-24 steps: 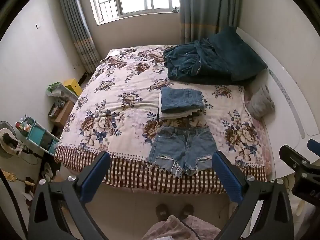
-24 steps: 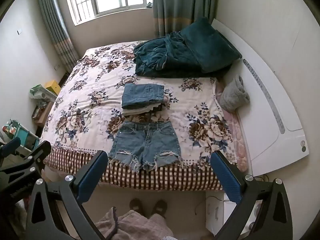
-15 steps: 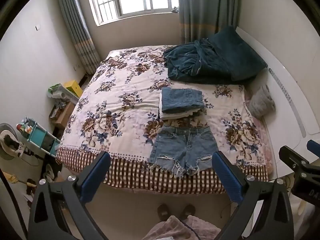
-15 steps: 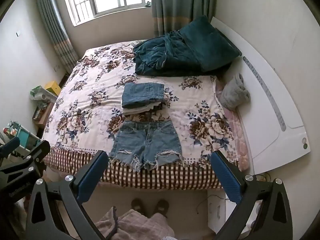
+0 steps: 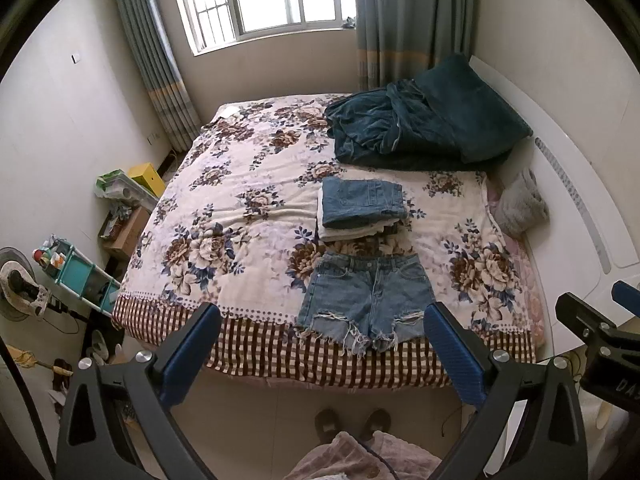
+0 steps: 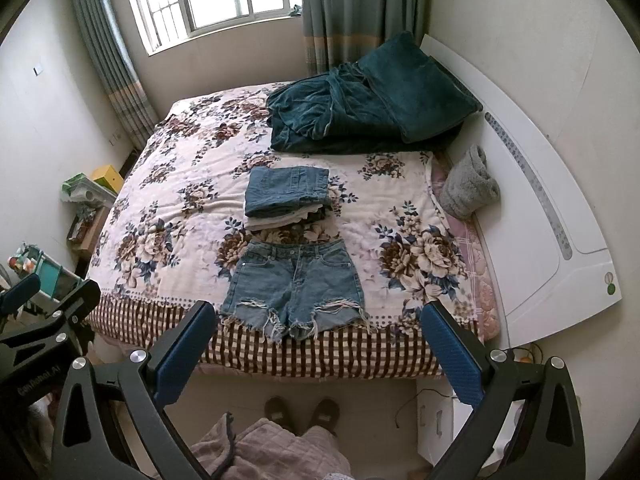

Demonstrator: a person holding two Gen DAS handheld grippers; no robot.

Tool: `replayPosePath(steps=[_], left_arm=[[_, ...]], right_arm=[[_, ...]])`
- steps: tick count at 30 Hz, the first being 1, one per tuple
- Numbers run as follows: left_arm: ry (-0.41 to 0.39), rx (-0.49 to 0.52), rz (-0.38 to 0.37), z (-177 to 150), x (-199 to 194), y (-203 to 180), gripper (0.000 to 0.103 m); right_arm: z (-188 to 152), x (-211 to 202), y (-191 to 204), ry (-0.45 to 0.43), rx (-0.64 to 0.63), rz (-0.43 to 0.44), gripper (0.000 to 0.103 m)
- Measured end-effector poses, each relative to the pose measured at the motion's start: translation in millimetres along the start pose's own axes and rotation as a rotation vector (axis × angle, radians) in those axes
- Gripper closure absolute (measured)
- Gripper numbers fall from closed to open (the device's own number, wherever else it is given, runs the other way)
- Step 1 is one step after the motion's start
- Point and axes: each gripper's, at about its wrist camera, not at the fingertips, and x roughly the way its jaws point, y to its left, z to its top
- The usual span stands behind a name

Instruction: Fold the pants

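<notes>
With both my left gripper [image 5: 322, 354] and right gripper [image 6: 316, 350] spread wide and empty, I've barely drifted back, leaving the denim shorts [image 6: 294, 286] flat at lower centre, unfolded.

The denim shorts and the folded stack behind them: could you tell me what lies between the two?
Only a bare strip of the floral bedspread separates the denim shorts from the folded stack; the right wrist view shows it best.
</notes>
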Motion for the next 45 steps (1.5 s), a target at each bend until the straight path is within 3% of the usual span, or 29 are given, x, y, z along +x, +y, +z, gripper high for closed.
replayPosePath(steps=[45], left_arm=[[-0.025,-0.003,-0.013,20,-23,-15,0.000]], right_arm=[[-4,-10,-4,-0.002,0.005,0.010,0.000]])
